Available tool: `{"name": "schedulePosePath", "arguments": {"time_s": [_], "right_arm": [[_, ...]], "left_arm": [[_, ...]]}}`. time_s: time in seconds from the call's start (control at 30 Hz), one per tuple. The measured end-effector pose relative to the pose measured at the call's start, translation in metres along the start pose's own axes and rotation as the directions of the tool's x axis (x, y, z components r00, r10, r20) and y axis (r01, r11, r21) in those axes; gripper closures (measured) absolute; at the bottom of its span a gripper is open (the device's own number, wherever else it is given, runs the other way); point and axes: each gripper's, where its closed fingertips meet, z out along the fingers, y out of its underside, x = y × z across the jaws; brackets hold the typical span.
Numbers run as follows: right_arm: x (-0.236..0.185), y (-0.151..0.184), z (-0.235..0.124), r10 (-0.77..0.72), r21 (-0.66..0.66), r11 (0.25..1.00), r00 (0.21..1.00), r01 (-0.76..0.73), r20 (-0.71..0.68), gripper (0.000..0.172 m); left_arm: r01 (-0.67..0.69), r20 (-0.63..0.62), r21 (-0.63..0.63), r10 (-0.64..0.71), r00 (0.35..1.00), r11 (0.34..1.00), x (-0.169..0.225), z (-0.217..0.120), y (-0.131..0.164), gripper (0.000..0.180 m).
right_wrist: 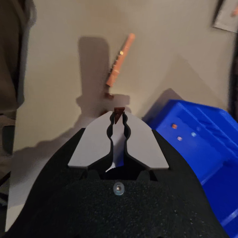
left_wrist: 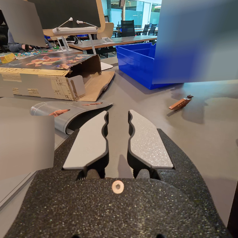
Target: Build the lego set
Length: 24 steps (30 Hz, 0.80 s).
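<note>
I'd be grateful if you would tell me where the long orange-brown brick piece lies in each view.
Left wrist view: long orange-brown brick piece lies on the grey table, right of centre, beyond the open left gripper.
Right wrist view: it lies upper centre, beyond the right gripper.
Shared landmark: the blue bin.

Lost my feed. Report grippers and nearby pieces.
Left gripper open, empty, over table. Right gripper pinching dark brown wedge piece. Blue bin beside it.

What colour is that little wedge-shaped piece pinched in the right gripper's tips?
Dark reddish brown wedge piece, clearest in the right wrist view.
</note>
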Motion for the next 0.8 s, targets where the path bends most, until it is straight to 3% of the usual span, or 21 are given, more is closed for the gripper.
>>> {"name": "schedulePosePath", "arguments": {"time_s": [0.13, 0.3, 0.4, 0.47, 0.53, 0.63, 0.73, 0.8], "right_arm": [[-0.033, -0.009, 0.029, -0.009, 0.012, 1.0, 0.995, 0.008, 0.099, 0.16], [-0.043, -0.003, 0.042, 0.002, -0.031, 1.0, 0.994, 0.002, 0.113, 0.156], [-0.037, -0.002, 0.035, 0.015, -0.025, 1.0, 0.995, -0.012, 0.095, 0.145], [-0.015, 0.004, 0.014, 0.015, -0.031, 0.999, 1.0, -0.015, 0.011, 0.142], [0.022, 0.021, -0.012, 0.068, -0.045, 0.996, 0.993, -0.072, -0.1, 0.142], [0.076, 0.072, -0.035, 0.175, -0.156, 0.965, 0.961, -0.21, -0.213, 0.142], [0.102, 0.127, -0.027, 0.257, -0.337, 0.889, 0.947, -0.31, -0.193, 0.142], [0.111, 0.146, -0.015, 0.291, -0.395, 0.859, 0.945, -0.326, -0.149, 0.142]], "left_arm": [[-0.011, 0.008, 0.017, 0.01, 1.0, 1.0, 0.0, -0.002, -0.002, 0.152], [-0.013, 0.013, 0.028, 0.013, 1.0, 1.0, 0.0, -0.003, -0.003, 0.153], [-0.017, 0.013, 0.03, 0.017, 1.0, 0.999, 0.0, -0.004, -0.003, 0.153], [-0.019, 0.013, 0.032, 0.018, 1.0, 0.999, 0.001, -0.004, -0.003, 0.153], [-0.02, 0.011, 0.028, 0.02, 1.0, 0.999, 0.001, -0.003, -0.003, 0.153], [-0.027, 0.01, 0.025, 0.027, 1.0, 0.999, 0.002, -0.003, -0.003, 0.153], [-0.027, 0.013, 0.031, 0.027, 1.0, 0.999, 0.001, -0.003, -0.003, 0.153], [-0.024, 0.014, 0.032, 0.024, 1.0, 0.999, 0.001, -0.003, -0.003, 0.153]]}}
